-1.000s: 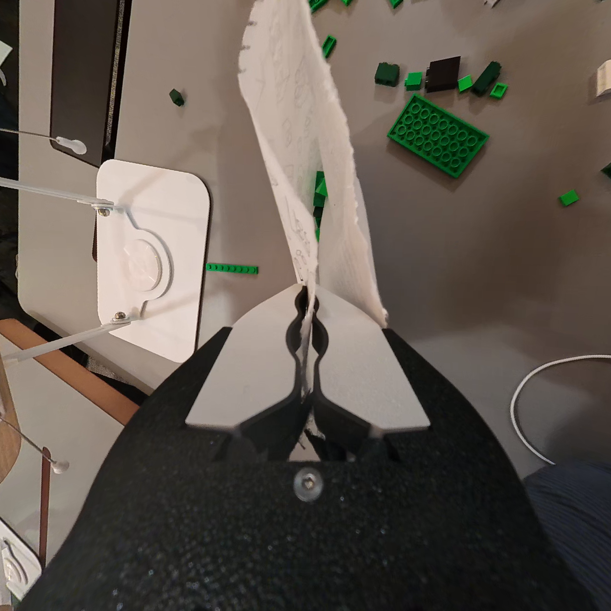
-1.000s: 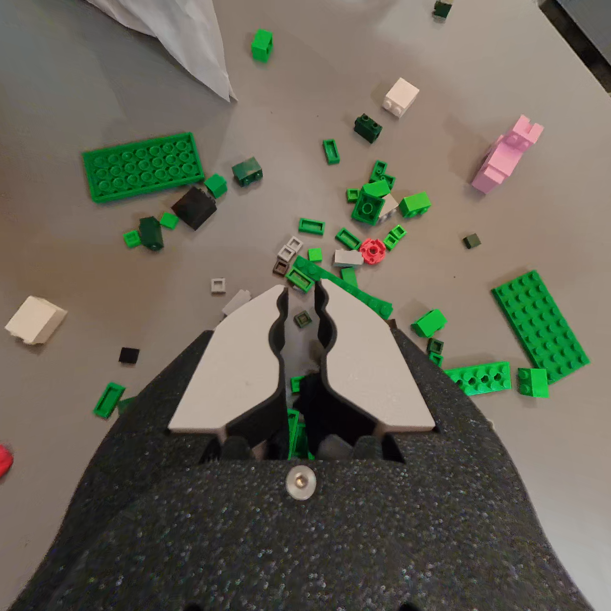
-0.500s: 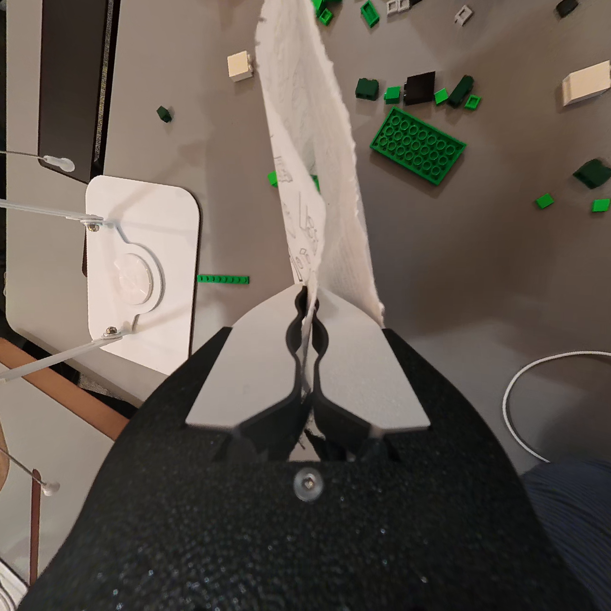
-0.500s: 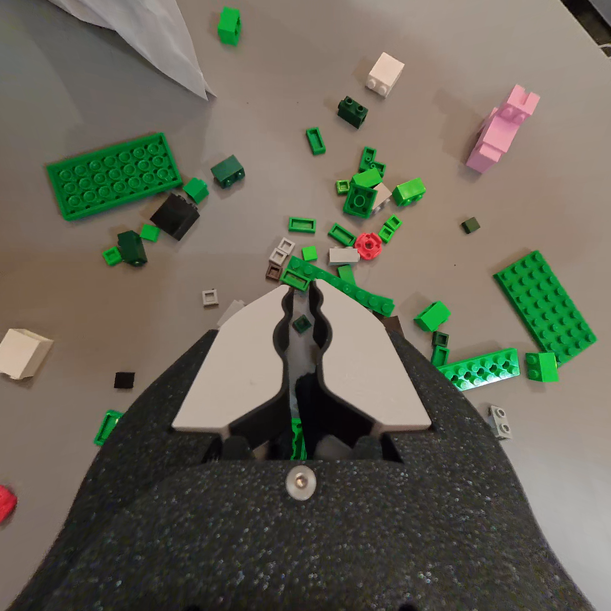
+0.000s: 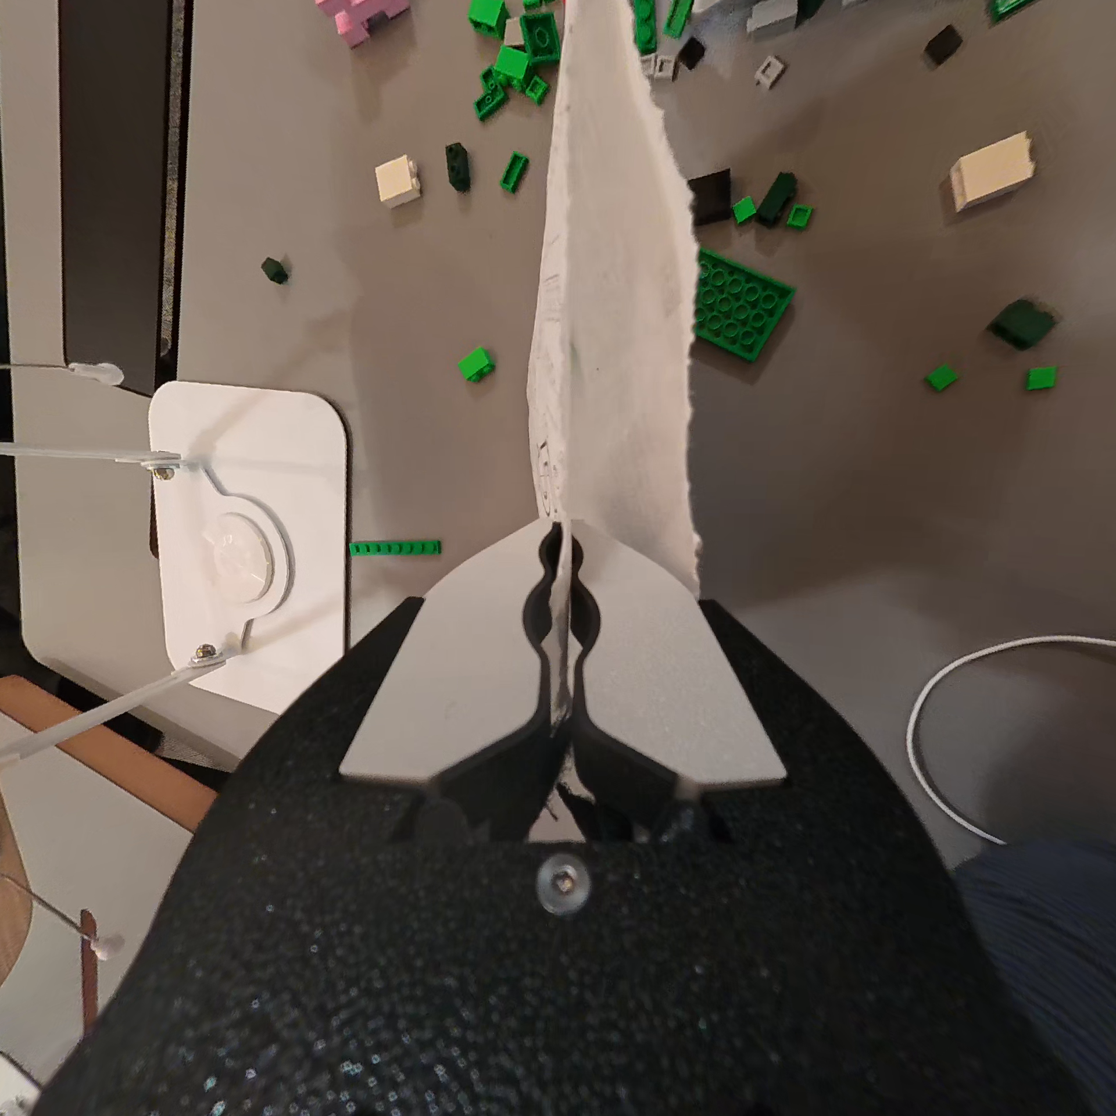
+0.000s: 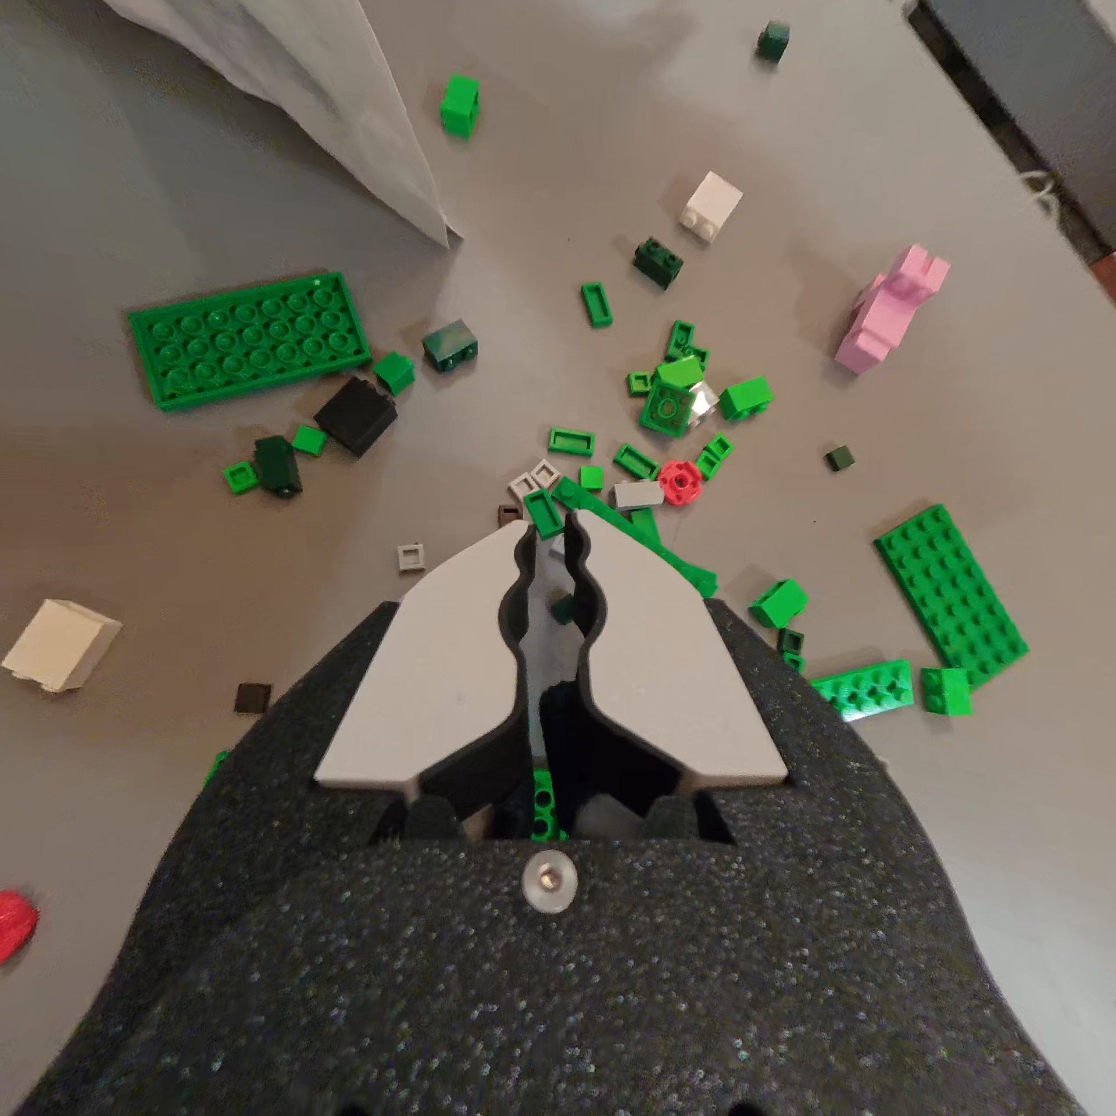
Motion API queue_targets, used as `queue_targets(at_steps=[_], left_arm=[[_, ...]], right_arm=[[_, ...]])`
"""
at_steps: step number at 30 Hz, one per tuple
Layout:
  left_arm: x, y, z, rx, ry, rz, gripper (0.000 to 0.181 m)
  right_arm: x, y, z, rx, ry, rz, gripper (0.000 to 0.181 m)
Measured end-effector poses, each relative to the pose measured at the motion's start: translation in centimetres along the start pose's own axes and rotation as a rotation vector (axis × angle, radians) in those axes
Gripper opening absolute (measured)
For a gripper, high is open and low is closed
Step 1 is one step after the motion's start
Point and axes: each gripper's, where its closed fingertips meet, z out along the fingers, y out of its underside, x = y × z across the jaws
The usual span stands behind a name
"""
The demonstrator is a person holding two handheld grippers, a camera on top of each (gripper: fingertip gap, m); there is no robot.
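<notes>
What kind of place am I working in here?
Likely a desk or hobby table indoors: a grey tabletop strewn with toy bricks, a white cable at its edge, and a white plate stand. The left gripper holds a torn paper bag.

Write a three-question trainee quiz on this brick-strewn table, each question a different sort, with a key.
1. True or false: the left hand-held gripper is shut on a white paper bag.
2. Multiple choice: what colour is the animal-shaped brick figure? A) red B) pink C) black
3. Fill in: in the right wrist view, the right hand-held gripper has its tips just short of a small ____ tile, with a narrow gap between its fingers.

Key: 1 true; 2 B; 3 green
</notes>
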Motion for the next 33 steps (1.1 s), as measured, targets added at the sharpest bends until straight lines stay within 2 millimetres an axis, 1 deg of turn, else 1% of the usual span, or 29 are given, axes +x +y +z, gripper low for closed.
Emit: queue_targets(at_steps=[6,12,17,19,21,25,27,29,31,33], left_arm=[[0.3,-0.4,-0.1,0.021,0.010,0.017,0.000],[0.1,-0.2,-0.4,0.042,0.009,0.002,0.000],[0.0,-0.2,-0.9,0.077,0.014,-0.007,0.000],[-0.1,-0.1,-0.9,0.078,0.015,-0.014,0.000],[-0.2,0.0,-0.9,0.080,0.017,-0.017,0.000],[-0.2,0.0,-0.9,0.079,0.014,-0.017,0.000],[-0.3,0.0,-0.9,0.081,0.010,-0.018,0.000],[-0.3,-0.1,-0.8,0.078,0.008,-0.019,0.000],[-0.3,-0.1,-0.8,0.075,0.008,-0.019,0.000],[-0.2,-0.3,-0.8,0.078,0.009,-0.013,0.000]], right_arm=[[0.6,-2.7,-2.2,0.090,0.098,-0.040,0.009],[0.9,-5.1,-3.8,0.210,0.146,-0.055,0.009],[0.5,-8.4,-6.6,0.392,0.266,-0.192,0.009],[0.3,-9.4,-7.6,0.443,0.312,-0.232,0.009],[0.1,-9.9,-8.1,0.465,0.342,-0.259,0.009],[-0.1,-10.2,-8.4,0.476,0.360,-0.278,0.009],[-0.4,-10.6,-8.9,0.498,0.366,-0.291,0.009],[-1.7,-12.0,-10.1,0.549,0.357,-0.323,0.009],[-4.2,-14.2,-11.5,0.612,0.307,-0.376,0.009],[-7.2,-16.3,-11.8,0.630,0.240,-0.452,0.009]])
